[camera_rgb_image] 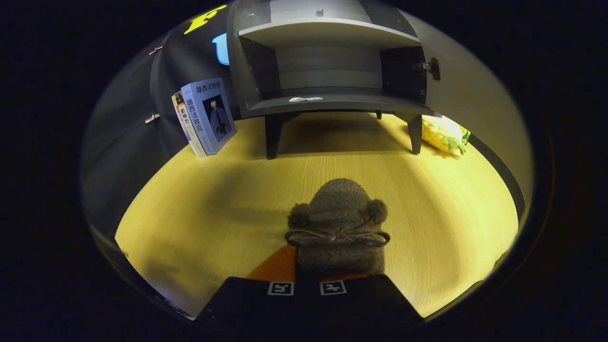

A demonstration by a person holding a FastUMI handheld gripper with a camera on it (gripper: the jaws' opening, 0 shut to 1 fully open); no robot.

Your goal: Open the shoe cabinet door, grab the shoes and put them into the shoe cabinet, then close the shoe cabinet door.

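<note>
We are looking at a shoe of fuzzy, matt knitted cloth with fluffy pompoms and a thin, smooth cord bow, showing a smooth orange lining at its rear. The gripper is closing its jaws on it. The desk is showing pale wood grain with a soft sheen. The shoe cabinet is looking like smooth matt board with a metal hinge. The books are wearing glossy paper covers, and the plush toy is looking soft.
</note>
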